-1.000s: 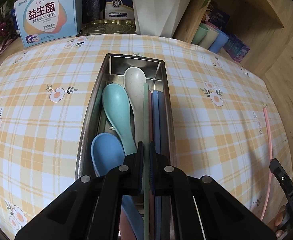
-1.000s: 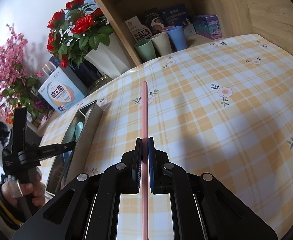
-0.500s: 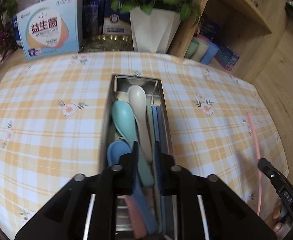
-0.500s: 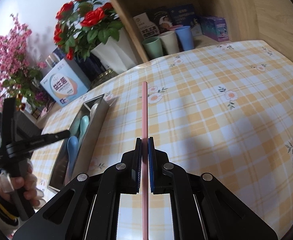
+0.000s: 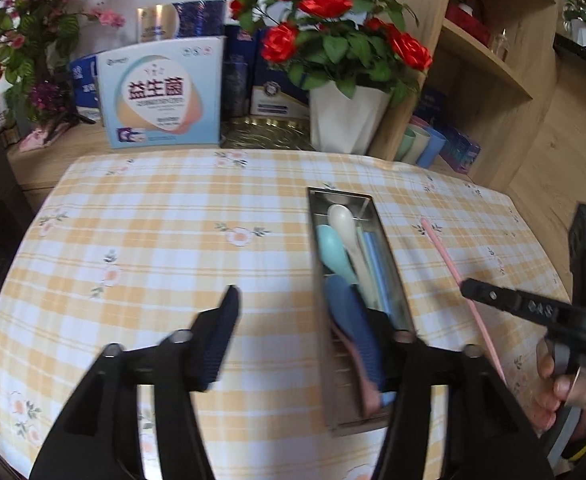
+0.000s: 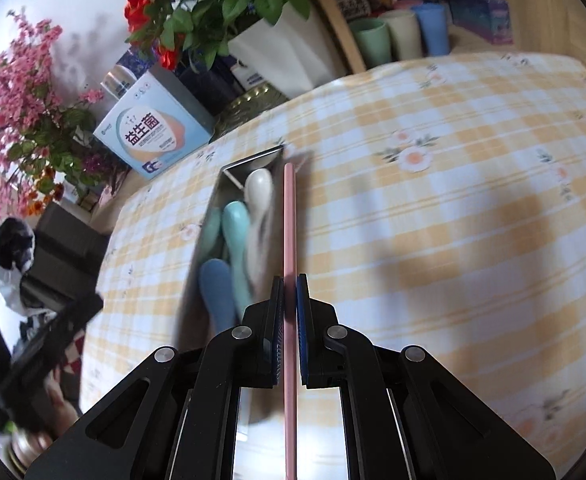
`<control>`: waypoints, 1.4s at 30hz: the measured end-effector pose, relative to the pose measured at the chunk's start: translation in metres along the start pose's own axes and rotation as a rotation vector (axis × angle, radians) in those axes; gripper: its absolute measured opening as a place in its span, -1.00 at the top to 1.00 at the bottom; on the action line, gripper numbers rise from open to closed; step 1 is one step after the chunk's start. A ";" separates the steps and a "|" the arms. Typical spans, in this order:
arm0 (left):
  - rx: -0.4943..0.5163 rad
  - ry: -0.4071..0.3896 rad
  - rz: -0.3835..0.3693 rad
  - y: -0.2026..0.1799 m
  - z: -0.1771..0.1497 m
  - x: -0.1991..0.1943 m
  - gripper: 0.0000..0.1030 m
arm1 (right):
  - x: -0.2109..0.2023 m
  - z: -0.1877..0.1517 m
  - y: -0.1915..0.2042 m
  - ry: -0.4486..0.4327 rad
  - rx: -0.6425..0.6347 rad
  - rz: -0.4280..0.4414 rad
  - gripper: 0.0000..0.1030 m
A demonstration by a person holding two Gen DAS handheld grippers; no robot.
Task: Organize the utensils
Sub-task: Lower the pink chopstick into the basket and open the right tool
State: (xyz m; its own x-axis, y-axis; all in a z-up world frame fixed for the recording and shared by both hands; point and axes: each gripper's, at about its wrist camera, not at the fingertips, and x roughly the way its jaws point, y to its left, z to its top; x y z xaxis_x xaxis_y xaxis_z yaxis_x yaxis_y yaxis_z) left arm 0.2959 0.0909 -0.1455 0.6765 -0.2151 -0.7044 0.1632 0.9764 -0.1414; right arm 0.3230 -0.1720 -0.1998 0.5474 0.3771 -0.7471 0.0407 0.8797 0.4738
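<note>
A steel tray (image 5: 340,195) on the checked cloth holds a white spoon (image 5: 341,220), a teal spoon (image 5: 330,248), a blue spoon and green and blue chopsticks (image 5: 373,256). My left gripper (image 5: 283,290) hangs above the tray's near end. Its jaws are opening and nothing is between them. My right gripper (image 6: 290,286) is shut on a pink chopstick (image 6: 289,220). The chopstick runs along the right wall of the tray (image 6: 229,171), and its tip reaches the far corner. The left wrist view shows the pink chopstick (image 5: 447,262) slanting just right of the tray.
Along the table's far edge stand a light-blue box (image 5: 161,94), a white pot of red roses (image 5: 347,120) and a gold dish (image 5: 269,132). Three cups (image 6: 397,36) sit on a wooden shelf at the right. A hand (image 5: 565,384) holds the right gripper.
My left gripper let go of the green chopstick in the tray, opened wide and drew back upward. My right gripper carried the pink chopstick left, up to the tray.
</note>
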 end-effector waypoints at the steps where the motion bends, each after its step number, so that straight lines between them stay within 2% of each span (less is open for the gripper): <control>1: 0.006 -0.005 0.008 0.003 -0.001 -0.002 -0.59 | 0.004 0.001 0.005 0.007 0.003 -0.001 0.88; 3: 0.004 -0.022 0.016 0.010 -0.004 -0.007 -0.84 | 0.013 0.004 0.018 0.020 0.012 0.001 0.89; 4: 0.003 -0.028 0.025 0.013 -0.005 -0.008 -0.88 | 0.017 0.005 0.023 0.024 0.014 -0.004 0.89; 10: 0.015 -0.048 0.072 0.026 -0.007 -0.016 -0.88 | 0.041 0.012 0.045 0.037 0.031 -0.057 0.88; 19: -0.010 -0.104 0.028 0.034 -0.005 -0.033 -0.88 | 0.069 0.013 0.040 0.074 0.092 -0.118 0.88; 26: 0.003 -0.112 -0.005 0.026 -0.006 -0.038 -0.89 | 0.078 0.016 0.036 0.081 0.118 -0.104 0.88; 32: 0.004 -0.082 0.021 0.020 -0.001 -0.038 -0.88 | 0.080 0.015 0.040 0.106 0.104 -0.066 0.84; 35: -0.002 -0.069 0.025 0.017 0.003 -0.038 -0.88 | 0.074 0.015 0.047 0.119 0.046 -0.051 0.84; 37: -0.001 -0.083 0.034 0.015 0.004 -0.042 -0.88 | 0.065 0.016 0.053 0.111 -0.006 -0.056 0.73; 39: 0.007 -0.092 0.044 0.010 0.007 -0.045 -0.88 | 0.046 0.018 0.059 0.073 -0.083 -0.064 0.01; 42: 0.022 -0.096 0.051 0.001 0.014 -0.049 -0.88 | 0.019 0.021 0.068 0.013 -0.193 -0.064 -0.03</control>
State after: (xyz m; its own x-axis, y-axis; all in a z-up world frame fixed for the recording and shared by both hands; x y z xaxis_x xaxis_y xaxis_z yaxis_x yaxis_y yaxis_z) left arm 0.2731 0.1018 -0.1014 0.7500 -0.1666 -0.6401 0.1414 0.9858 -0.0909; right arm 0.3534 -0.1110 -0.1719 0.5382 0.3210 -0.7793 -0.0866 0.9408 0.3278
